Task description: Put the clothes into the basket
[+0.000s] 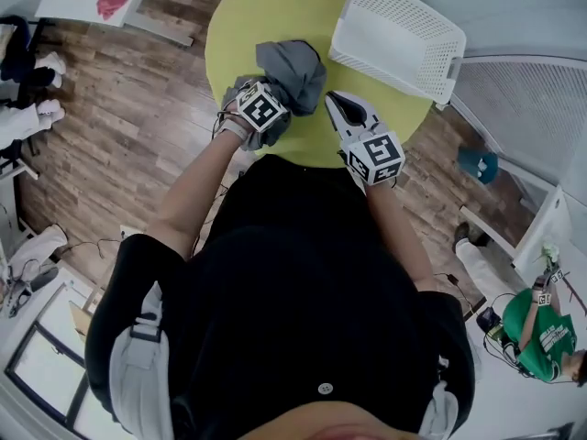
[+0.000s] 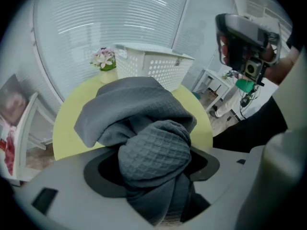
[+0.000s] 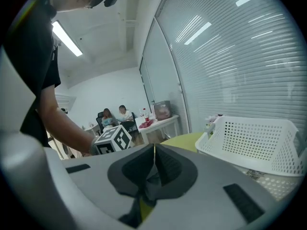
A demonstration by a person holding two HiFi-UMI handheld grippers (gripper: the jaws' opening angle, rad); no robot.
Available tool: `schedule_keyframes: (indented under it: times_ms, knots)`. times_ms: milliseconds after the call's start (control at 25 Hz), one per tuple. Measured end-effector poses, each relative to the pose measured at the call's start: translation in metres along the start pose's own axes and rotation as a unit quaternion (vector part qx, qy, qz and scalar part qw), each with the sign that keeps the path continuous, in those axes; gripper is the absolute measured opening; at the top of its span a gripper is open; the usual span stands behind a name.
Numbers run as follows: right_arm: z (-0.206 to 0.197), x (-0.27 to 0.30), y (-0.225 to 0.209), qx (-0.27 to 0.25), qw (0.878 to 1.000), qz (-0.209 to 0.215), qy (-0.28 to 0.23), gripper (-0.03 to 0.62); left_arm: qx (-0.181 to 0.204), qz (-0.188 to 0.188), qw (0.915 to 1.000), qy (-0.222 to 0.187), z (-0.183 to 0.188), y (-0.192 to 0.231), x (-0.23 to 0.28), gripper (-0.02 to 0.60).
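- Cloth, grey and waffle-knit, sits bunched over the near part of the round yellow-green worktop. It is not in the basket.
- Left claw pinches a thick fold of it.
- White perforated plastic basket stands apart at the worktop's far edge.
- Right claw is pressed together and empty.
- The grasp looks made; carrying and dropping remain.
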State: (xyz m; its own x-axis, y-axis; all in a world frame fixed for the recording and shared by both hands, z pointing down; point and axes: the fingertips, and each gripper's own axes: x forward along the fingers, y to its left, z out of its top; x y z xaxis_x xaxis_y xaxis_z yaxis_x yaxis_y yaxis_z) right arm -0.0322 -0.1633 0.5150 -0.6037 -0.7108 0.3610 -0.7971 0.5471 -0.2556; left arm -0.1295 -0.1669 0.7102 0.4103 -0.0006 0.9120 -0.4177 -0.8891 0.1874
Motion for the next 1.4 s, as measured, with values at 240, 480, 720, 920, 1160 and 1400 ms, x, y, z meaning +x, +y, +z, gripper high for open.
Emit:
schedule_keyframes:
  times_ms: [240, 480, 720, 920, 1160, 1400]
  knots:
    - [0.025, -0.025, -0.003, -0.003, 1.000, 0.015, -0.027, 0.026, 0.083, -0.030, 0.9960, 0.009, 0.026, -0.027, -0.047, 0.353]
    - [0.046, -0.051, -0.013, -0.011, 0.998, 0.022, -0.055, 0.026, 0.158, -0.060, 0.9850, 0.037, 0.060, -0.063, -0.095, 0.353]
    - [0.064, -0.082, -0.032, -0.011, 0.997, -0.005, -0.079, 0.026, 0.236, -0.079, 0.9668, 0.058, 0.102, -0.096, -0.125, 0.354]
    - [0.089, -0.112, -0.047, -0.026, 0.993, -0.038, -0.107, 0.026, 0.291, -0.103, 0.9494, 0.057, 0.144, -0.125, -0.143, 0.354]
    - [0.101, -0.138, -0.067, -0.037, 0.988, -0.079, -0.125, 0.026, 0.361, -0.106, 0.9241, 0.066, 0.188, -0.138, -0.145, 0.354]
    - [0.113, -0.161, -0.088, -0.040, 0.981, -0.123, -0.144, 0.026, 0.412, -0.102, 0.9028, 0.066, 0.229, -0.135, -0.147, 0.354]
